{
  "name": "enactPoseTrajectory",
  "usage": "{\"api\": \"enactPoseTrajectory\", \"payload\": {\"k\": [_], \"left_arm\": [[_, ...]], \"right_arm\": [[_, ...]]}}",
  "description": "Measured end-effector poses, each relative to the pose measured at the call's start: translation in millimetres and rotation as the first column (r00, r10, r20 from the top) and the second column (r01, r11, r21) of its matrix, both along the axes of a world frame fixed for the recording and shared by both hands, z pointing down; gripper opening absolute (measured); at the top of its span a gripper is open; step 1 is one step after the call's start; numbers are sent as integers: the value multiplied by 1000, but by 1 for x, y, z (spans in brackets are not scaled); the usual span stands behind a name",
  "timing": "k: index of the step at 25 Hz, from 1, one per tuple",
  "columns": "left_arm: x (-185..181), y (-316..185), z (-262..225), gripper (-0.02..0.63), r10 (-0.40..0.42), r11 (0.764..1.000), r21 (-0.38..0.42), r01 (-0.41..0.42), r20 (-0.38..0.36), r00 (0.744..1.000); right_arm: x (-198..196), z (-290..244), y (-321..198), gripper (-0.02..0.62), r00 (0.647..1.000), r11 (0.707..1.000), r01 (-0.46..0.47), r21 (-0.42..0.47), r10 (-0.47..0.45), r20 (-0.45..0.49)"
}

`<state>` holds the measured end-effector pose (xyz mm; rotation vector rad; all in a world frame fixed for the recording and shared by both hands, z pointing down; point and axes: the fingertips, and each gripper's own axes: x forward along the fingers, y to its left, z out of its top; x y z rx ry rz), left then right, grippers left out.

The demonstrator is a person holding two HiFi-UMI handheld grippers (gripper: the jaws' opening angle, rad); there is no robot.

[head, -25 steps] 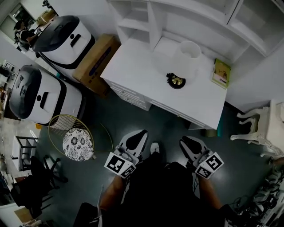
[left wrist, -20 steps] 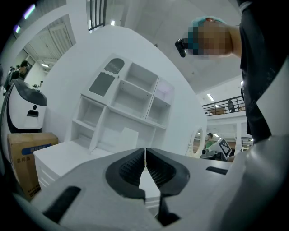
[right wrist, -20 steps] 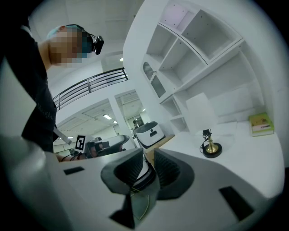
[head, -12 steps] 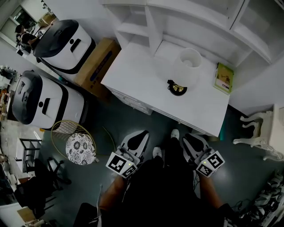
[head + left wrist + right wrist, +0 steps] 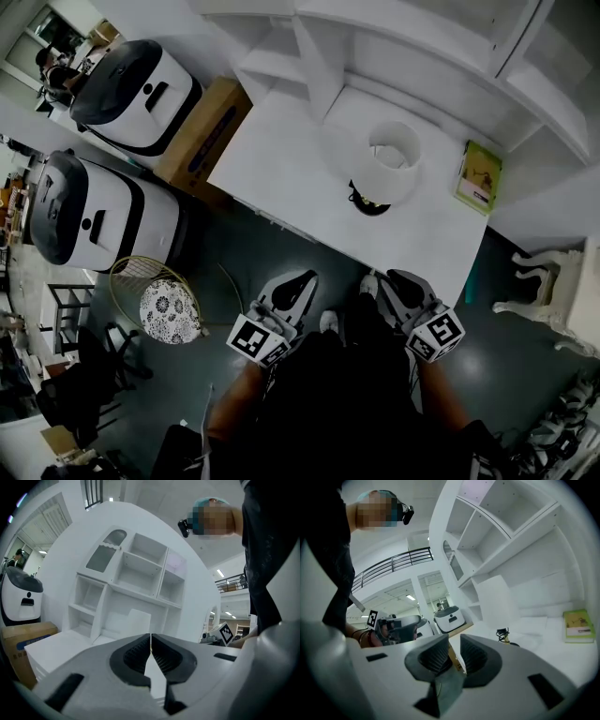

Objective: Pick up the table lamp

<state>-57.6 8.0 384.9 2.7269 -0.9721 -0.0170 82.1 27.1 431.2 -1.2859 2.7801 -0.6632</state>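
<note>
**Change vs 1 s ago:** the white flat-top desk fills more of the head view and sits nearer the person. The white-shaded table lamp w/ dark round base is now seen more from above, w/ the open top of the shade showing. Both claws are now close to the desk front edge; before, they were well short of it.

- Left gripper: below the desk front edge, jaws together at the tips, nothing between.
- Right gripper: just at the desk front edge, below the lamp, jaws a narrow gap apart, gap empty.

**Meaning for task:** approach phase only. The lamp stands upright at desk centre-rear, untouched. The reach and the grip on the lamp are not yet begun.

**Containers:**
- White open-compartment shelf unit, at desk rear: compartments in view look empty.
- Brown cardboard box, against desk left end: shut, contents not visible.
- Gold wire basket, on the floor well left of the desk: holds or abuts a round black-and-white patterned cushion; cannot tell which.
- Desk drawers: shut.

**Also on desk:** a green-covered book, at desk right end, apart from the lamp
</note>
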Motion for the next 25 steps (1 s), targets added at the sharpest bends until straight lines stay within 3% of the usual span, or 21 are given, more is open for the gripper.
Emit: {"api": "enactPoseTrajectory", "payload": {"k": [6, 10, 14, 21, 25], "left_arm": [[15, -28, 14, 25, -47, 999, 7, 47, 8, 999], [19, -49, 25, 23, -103, 995, 8, 102, 37, 994], [28, -61, 33, 25, -144, 990, 8, 144, 48, 988], [24, -67, 49, 25, -196, 980, -19, 197, 51, 979], [22, -68, 66, 25, -194, 979, -45, 199, 89, 977]], "right_arm": [[18, 33, -35, 71, 995, 999, 40, 15, -39, -95], [27, 48, -61, 71, 995, 998, 56, 27, -54, -78], [37, 76, -84, 71, 988, 997, 76, 24, -72, -138], [46, 127, -117, 71, 979, 998, 61, 18, -57, -198], [44, 145, -133, 71, 975, 999, 50, 17, -45, -215]]}}
